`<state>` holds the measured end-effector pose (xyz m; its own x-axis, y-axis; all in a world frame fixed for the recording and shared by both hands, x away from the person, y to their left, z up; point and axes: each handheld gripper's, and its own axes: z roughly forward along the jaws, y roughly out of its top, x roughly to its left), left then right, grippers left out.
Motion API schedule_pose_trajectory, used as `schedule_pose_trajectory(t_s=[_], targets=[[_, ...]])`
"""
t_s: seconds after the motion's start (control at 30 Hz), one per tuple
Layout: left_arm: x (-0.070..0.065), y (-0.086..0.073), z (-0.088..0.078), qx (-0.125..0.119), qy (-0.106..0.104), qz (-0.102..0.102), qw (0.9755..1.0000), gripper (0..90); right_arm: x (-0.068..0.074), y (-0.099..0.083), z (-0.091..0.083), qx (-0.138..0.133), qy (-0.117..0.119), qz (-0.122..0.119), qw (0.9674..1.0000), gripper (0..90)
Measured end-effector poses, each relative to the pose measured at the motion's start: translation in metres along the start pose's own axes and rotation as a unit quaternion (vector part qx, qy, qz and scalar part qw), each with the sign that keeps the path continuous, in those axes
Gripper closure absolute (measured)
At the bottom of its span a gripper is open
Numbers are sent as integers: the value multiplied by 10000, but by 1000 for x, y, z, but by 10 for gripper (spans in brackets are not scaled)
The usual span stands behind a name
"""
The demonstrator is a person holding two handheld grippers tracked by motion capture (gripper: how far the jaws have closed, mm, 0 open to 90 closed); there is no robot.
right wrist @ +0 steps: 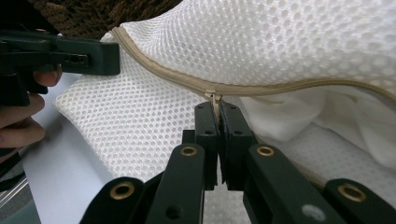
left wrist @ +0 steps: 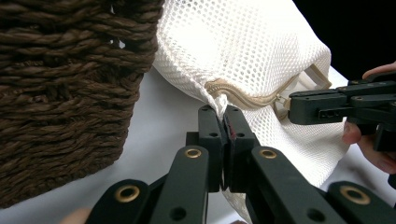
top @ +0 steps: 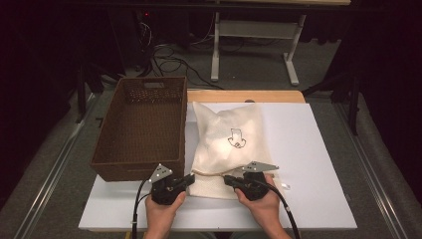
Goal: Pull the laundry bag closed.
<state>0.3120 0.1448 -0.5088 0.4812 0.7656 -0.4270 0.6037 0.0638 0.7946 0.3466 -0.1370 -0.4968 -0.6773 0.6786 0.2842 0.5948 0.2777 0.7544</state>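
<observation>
A white mesh laundry bag (top: 226, 134) with a small dark print lies on the white board (top: 308, 149). A beige zipper (top: 211, 173) runs along its near edge. My left gripper (top: 190, 178) is shut on the bag's fabric at the zipper's left end (left wrist: 223, 112). My right gripper (top: 228, 180) is shut on the zipper pull (right wrist: 215, 99). In the right gripper view the zipper (right wrist: 163, 77) is closed to the left of the pull. To its right it gapes over white cloth (right wrist: 299, 116) inside. The two grippers face each other, a short way apart.
A brown woven basket (top: 134, 169) stands just left of the bag, its wall close beside my left gripper (left wrist: 60, 93). The board's right half is bare. Beyond the table are a white stand's legs (top: 291, 64) and cables on the floor.
</observation>
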Motion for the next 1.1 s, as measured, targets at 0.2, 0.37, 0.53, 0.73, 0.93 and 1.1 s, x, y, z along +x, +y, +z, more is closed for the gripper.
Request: schedule_pose_trajectory(t_s=[0.2, 0.37, 0.53, 0.73, 0.93, 1.1], targets=[[0, 0, 0, 26, 20, 49, 10000, 878, -3, -2, -3, -34, -29, -2, 10000, 881], [0, -1, 0, 17, 35, 35, 10000, 877, -5, -3, -6, -51, -102, -19, 9999, 881], [0, -1, 0, 22, 43, 66, 10000, 877, -8, -3, -10, -31, -122, -2, 9999, 880], [0, -1, 1, 18, 100, 114, 9999, 877, -14, -4, -15, -67, -192, 36, 9998, 880], [-1, -1, 1, 38, 131, 155, 9998, 876, -22, -5, -23, -74, -259, 72, 9996, 881], [0, -1, 0, 46, 139, 156, 9998, 876, -27, -7, -27, -82, -314, 104, 9994, 881]])
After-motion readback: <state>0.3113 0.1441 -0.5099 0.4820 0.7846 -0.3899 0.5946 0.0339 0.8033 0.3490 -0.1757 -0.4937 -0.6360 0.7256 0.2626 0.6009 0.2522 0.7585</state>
